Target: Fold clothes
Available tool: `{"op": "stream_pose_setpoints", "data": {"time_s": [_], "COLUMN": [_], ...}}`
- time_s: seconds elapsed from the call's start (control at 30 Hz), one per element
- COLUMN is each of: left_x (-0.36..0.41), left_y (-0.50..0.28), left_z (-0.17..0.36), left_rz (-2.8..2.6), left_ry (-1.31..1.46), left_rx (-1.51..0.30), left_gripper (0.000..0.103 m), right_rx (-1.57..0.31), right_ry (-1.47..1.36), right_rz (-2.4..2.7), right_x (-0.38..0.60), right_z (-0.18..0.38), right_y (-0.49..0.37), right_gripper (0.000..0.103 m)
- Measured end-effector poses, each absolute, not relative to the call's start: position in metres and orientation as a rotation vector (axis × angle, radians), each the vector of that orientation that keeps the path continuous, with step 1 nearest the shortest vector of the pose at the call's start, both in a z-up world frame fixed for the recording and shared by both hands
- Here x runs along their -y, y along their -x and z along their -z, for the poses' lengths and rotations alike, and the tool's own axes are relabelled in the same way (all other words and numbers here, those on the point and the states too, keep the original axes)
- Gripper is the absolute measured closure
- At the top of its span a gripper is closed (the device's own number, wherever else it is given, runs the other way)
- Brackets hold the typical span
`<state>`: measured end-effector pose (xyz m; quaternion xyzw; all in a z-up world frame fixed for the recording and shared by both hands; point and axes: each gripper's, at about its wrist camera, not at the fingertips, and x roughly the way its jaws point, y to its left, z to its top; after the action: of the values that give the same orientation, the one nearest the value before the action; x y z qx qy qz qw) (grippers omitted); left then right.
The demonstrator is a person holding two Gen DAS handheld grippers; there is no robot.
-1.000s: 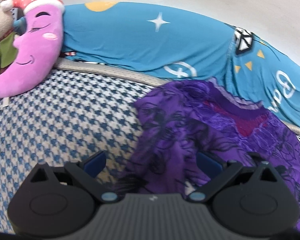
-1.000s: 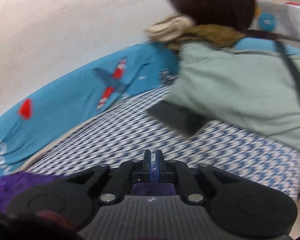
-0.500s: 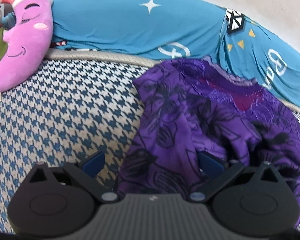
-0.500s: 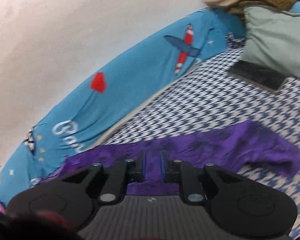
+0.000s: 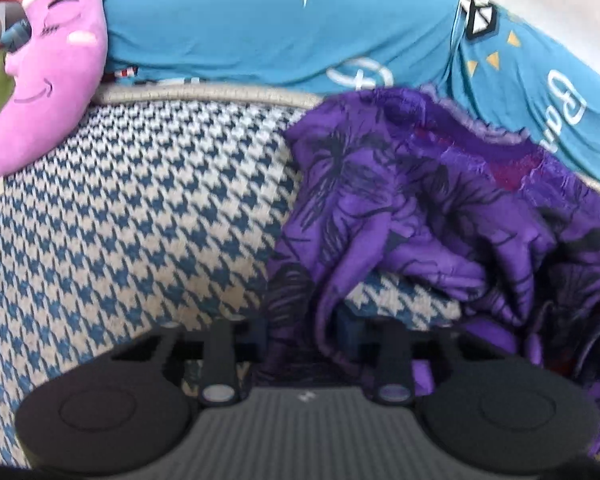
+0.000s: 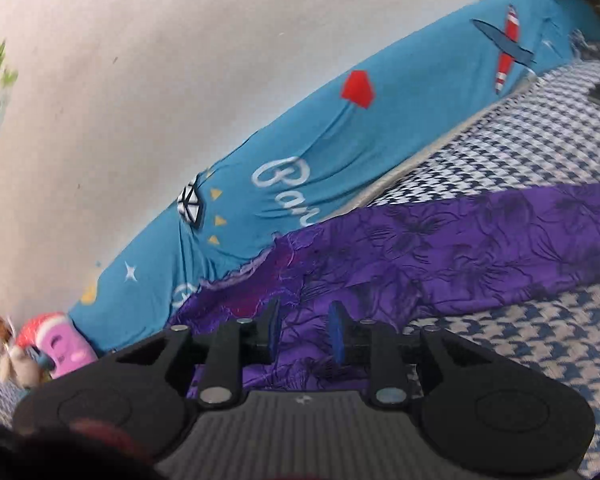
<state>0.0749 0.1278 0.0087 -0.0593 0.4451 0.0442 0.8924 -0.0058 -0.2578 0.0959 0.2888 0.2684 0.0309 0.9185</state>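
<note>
Purple fabric with a dark flower print, a garment (image 5: 420,200), lies crumpled on the blue-and-white houndstooth cover (image 5: 140,220) and fills the right half of the left wrist frame. At the bottom centre of that frame the left gripper (image 5: 300,332) has its two fingers drawn close together, with a fold of the purple garment pinched between them; the cloth rises from this point and a small patch of the cover shows under it. In the right wrist frame the same garment (image 6: 440,256) stretches from the centre to the right edge, one long part lying flat on the cover (image 6: 540,340). The right gripper (image 6: 306,328) stands partly open just over the cloth and holds nothing. Behind the garment a blue printed cushion (image 5: 260,32) runs along the white wall. A pink moon plush (image 5: 48,80) lies in the upper left of the left wrist frame.
</note>
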Motion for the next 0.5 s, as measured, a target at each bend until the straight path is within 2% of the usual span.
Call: {"op": "stream_pose_setpoints", "data": {"time_s": [0.4,0.5], "left_x": [-0.205,-0.203], "left_y": [-0.081,-0.082], "left_z": [-0.039,-0.046], "left_rz": [-0.438,-0.528], "left_ry": [0.154,0.039], "left_rx": [-0.795,-0.713], "left_gripper": [0.078,0.079], "right_rx": [-0.604,-0.614], "right_ry": [-0.530,-0.517], "right_rz": [-0.113,-0.120], "right_x": [0.238,0.236], "right_z": [-0.088,-0.087], "right_y": [-0.013,-0.015], "right_gripper": [0.075,0.075]}}
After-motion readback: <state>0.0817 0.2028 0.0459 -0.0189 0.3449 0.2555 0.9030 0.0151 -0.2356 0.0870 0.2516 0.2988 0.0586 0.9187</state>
